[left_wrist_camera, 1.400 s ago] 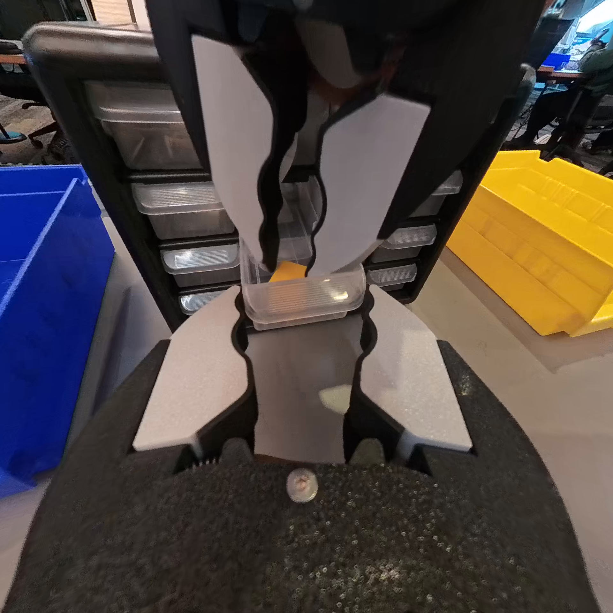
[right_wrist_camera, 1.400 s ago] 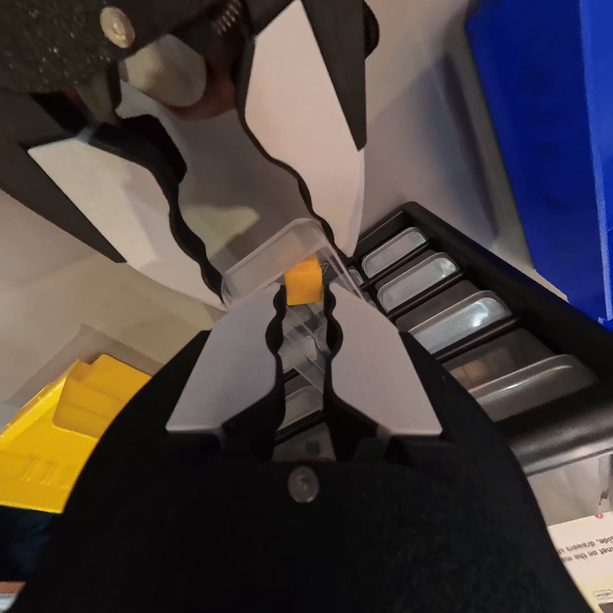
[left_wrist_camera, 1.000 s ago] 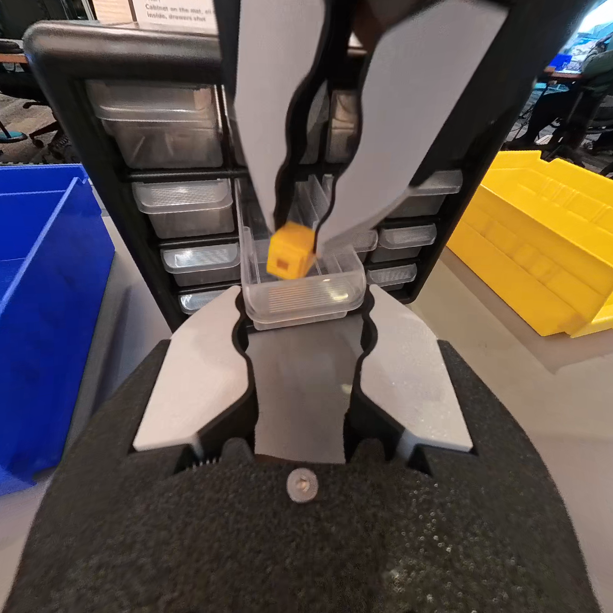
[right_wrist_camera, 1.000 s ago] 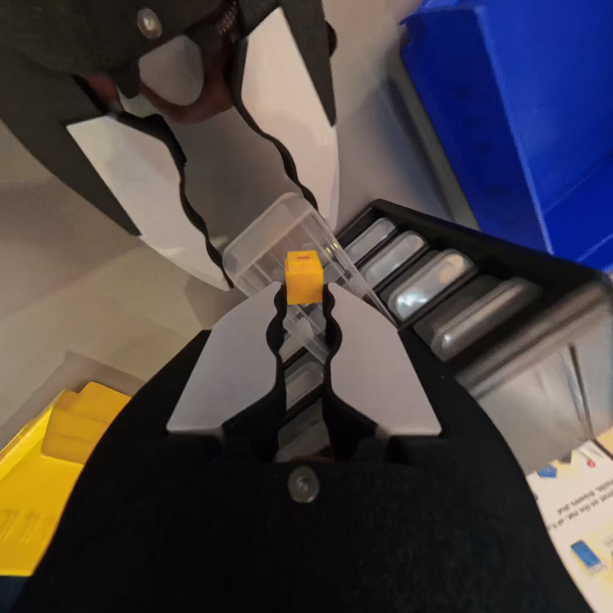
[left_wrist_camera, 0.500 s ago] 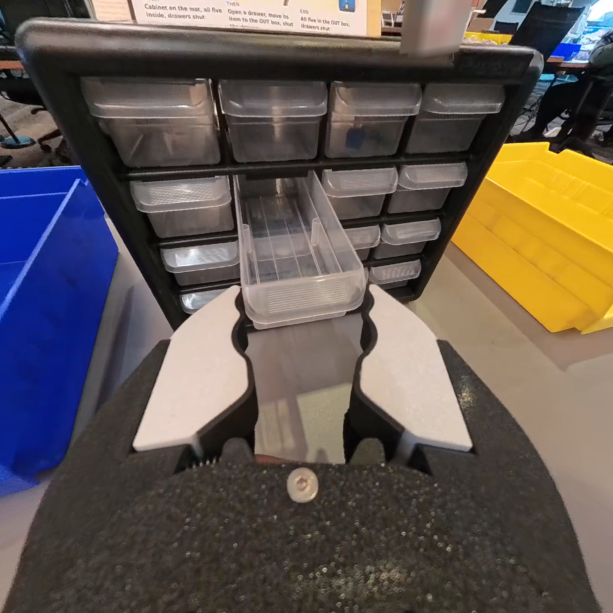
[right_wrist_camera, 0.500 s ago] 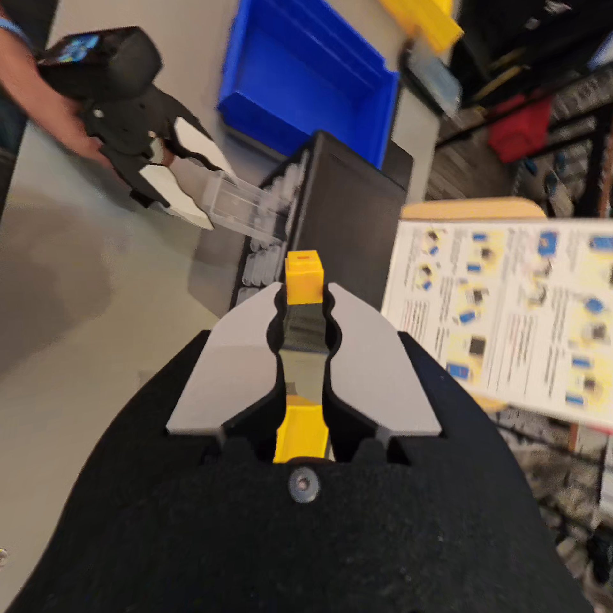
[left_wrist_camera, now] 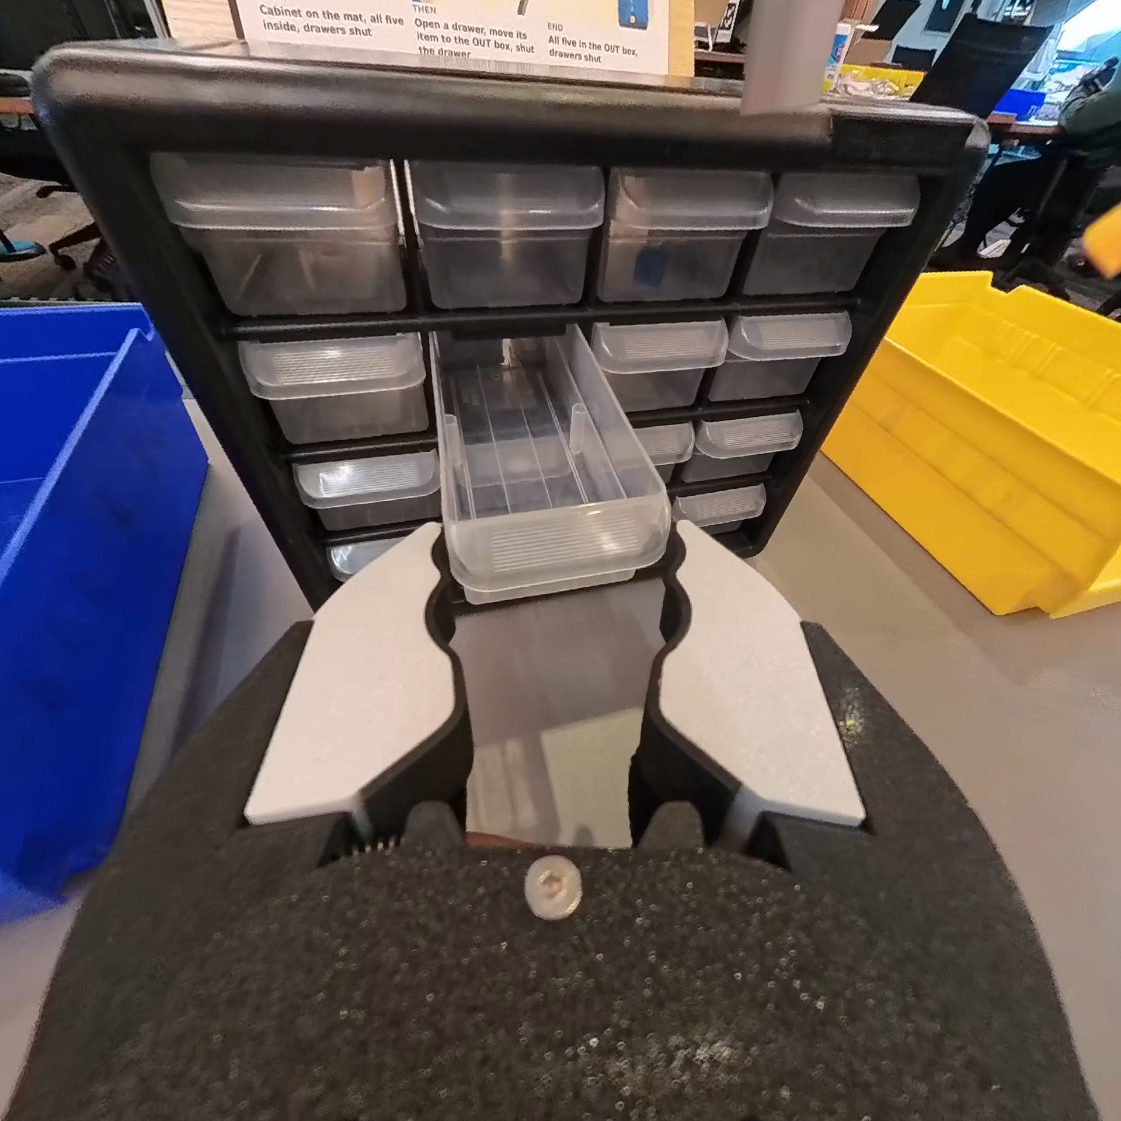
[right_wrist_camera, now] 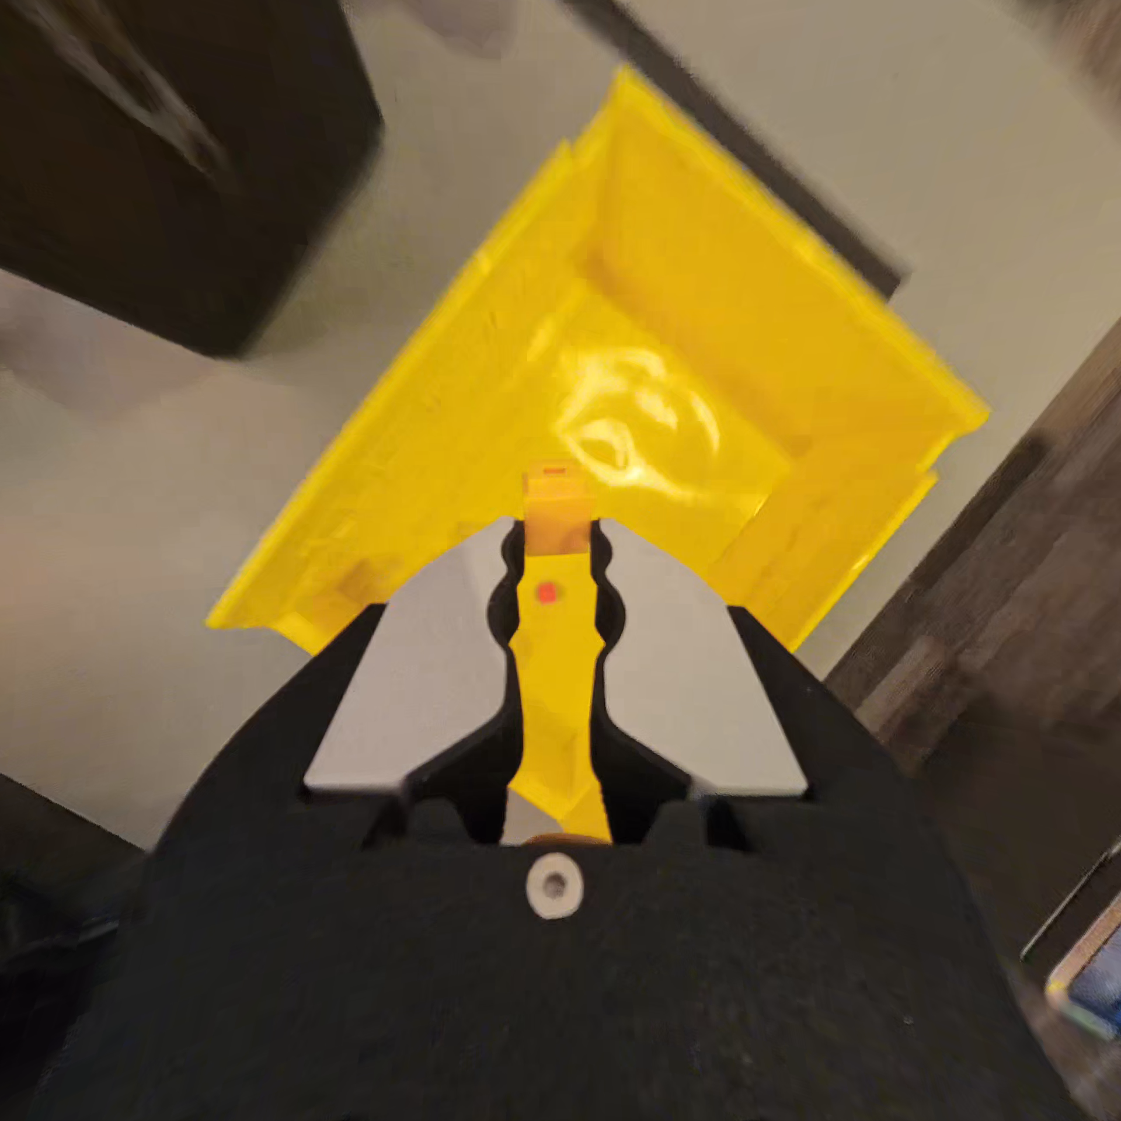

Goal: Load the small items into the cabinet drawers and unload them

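Right tool (right_wrist_camera: 557,521) is pinching a small yellow cube (right_wrist_camera: 555,504) at its very tips, with a tiny red mark on the top face, hanging over the yellow bin (right_wrist_camera: 697,340). Pretty blurry shot though. Left tool (left_wrist_camera: 555,549) has its fingers spread wide around the front of the pulled-out clear drawer (left_wrist_camera: 546,485) in the black cabinet (left_wrist_camera: 424,115); can't tell if they touch it. Drawer looks empty. Blue bin (left_wrist_camera: 73,546) sits off to the left on the table (left_wrist_camera: 940,697).

A printed instruction sheet (left_wrist_camera: 449,30) stands behind, office chair (left_wrist_camera: 36,242) at far left, wooden floor (right_wrist_camera: 1001,606) beyond
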A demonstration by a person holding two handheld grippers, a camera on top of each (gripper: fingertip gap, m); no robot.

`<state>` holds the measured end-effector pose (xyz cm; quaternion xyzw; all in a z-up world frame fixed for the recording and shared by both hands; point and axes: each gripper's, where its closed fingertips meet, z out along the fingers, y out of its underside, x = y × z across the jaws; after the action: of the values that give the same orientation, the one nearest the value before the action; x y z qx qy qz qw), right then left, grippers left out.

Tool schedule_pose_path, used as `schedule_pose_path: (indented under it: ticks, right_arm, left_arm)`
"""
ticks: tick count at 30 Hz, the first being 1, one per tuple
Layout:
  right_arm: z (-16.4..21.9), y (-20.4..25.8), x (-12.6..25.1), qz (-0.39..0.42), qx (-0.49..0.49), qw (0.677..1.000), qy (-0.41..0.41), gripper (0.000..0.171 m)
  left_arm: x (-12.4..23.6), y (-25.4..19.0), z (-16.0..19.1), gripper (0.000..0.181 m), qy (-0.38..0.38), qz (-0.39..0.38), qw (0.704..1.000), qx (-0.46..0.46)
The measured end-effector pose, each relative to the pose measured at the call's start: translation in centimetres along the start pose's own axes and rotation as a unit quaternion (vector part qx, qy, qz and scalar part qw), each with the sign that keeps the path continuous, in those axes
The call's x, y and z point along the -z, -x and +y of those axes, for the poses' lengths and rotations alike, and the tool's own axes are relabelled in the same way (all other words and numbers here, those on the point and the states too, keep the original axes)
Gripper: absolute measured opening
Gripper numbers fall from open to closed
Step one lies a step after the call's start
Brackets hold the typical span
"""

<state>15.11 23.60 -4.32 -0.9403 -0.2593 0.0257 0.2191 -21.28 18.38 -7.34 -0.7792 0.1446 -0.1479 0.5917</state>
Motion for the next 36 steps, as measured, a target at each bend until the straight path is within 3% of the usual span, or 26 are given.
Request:
schedule_pose_path:
  ticks: [4,8,18,19,21,24,27,30,36]
  right_arm:
    - [6.5,-1.3,-5.8,0.01,-0.062,0.992,0.107,0.02]
    - [9.6,-1.9,-8.2,0.032,-0.1,0.983,0.153,0.02]
    - [10.8,-3.0,-10.7,0.057,-0.132,0.969,0.201,0.02]
    - [10.8,-3.0,-10.7,0.061,-0.133,0.969,0.201,0.023]
    - [10.5,-3.6,-10.1,0.09,-0.124,0.969,0.193,0.048]
    - [7.6,-2.3,-7.0,0.128,-0.1,0.982,0.092,0.048]
    - [4.3,3.9,-3.0,0.089,-0.082,0.989,-0.09,0.046]
    - [5.2,10.8,-0.7,0.059,-0.064,0.978,-0.189,0.043]
    - [8.5,21.9,-0.6,-0.027,-0.108,0.947,-0.301,0.043]
  left_arm:
    - [-0.1,0.0,0.0,0.066,0.0,-0.002,1.0,-0.004]
    - [-0.1,0.0,0.1,0.066,0.001,-0.003,1.0,-0.008]
    - [-0.1,0.1,0.2,0.066,0.006,-0.002,1.0,-0.01]
    - [-0.1,0.1,0.2,0.066,0.006,-0.003,1.0,-0.011]
    - [-0.1,0.1,0.2,0.066,0.006,-0.004,1.0,-0.012]
    - [-0.1,0.1,0.2,0.066,0.007,-0.005,1.0,-0.016]
    - [-0.2,0.0,0.2,0.066,0.008,-0.006,1.0,-0.018]
    - [-1.1,-0.1,-0.3,0.066,0.018,-0.01,1.0,-0.014]
    - [-3.0,0.2,-1.0,0.066,0.019,-0.016,1.0,-0.015]
